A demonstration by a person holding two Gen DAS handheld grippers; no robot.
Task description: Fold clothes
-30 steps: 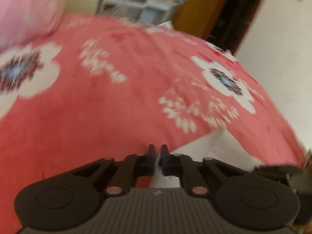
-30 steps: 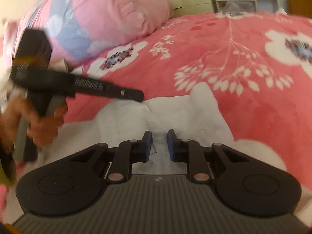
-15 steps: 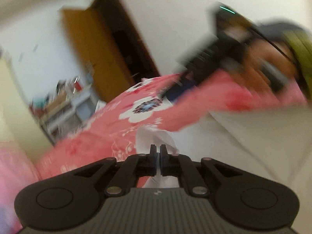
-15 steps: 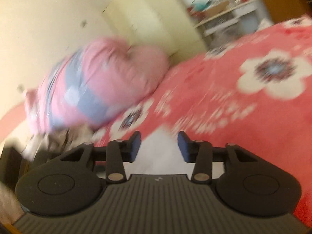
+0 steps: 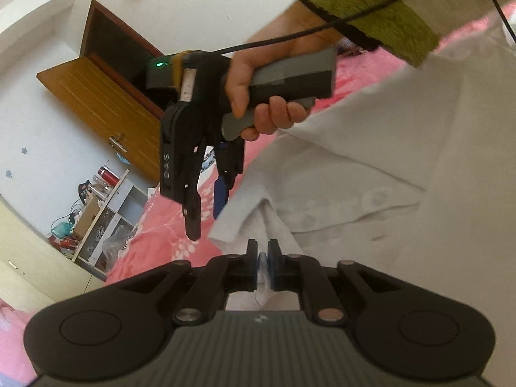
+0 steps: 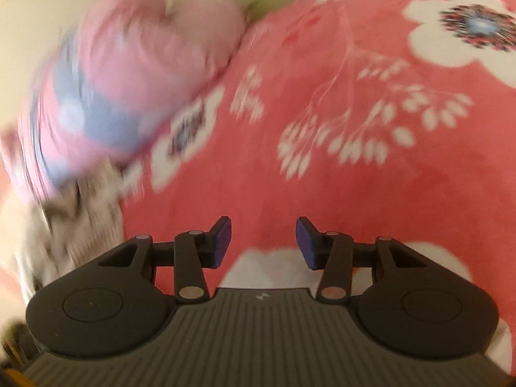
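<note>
A white garment [image 5: 371, 193] lies spread over the red flowered bedspread [image 6: 354, 177]. My left gripper [image 5: 262, 258] is low over it with a ridge of the white cloth still caught between its pads; its jaws are opening. In the left wrist view my right gripper [image 5: 206, 222] hangs just beyond the garment's folded edge, held by a hand [image 5: 258, 96]. In its own view the right gripper [image 6: 262, 242] is over bare bedspread, its jaws opening with nothing between them. A corner of the white garment [image 6: 274, 267] shows under them.
A pink and blue pillow [image 6: 129, 80] sits at the far left of the bed. A green fuzzy sleeve cuff [image 5: 371, 9] and a black cable [image 5: 290, 35] hang above. Beyond the bed stand a cluttered shelf [image 5: 96, 219] and a wooden door [image 5: 106, 103].
My left gripper swung across the bed and rolled, carrying white cloth, and its jaws have parted slightly. My right gripper opened, let go of the white garment and drew off it.
</note>
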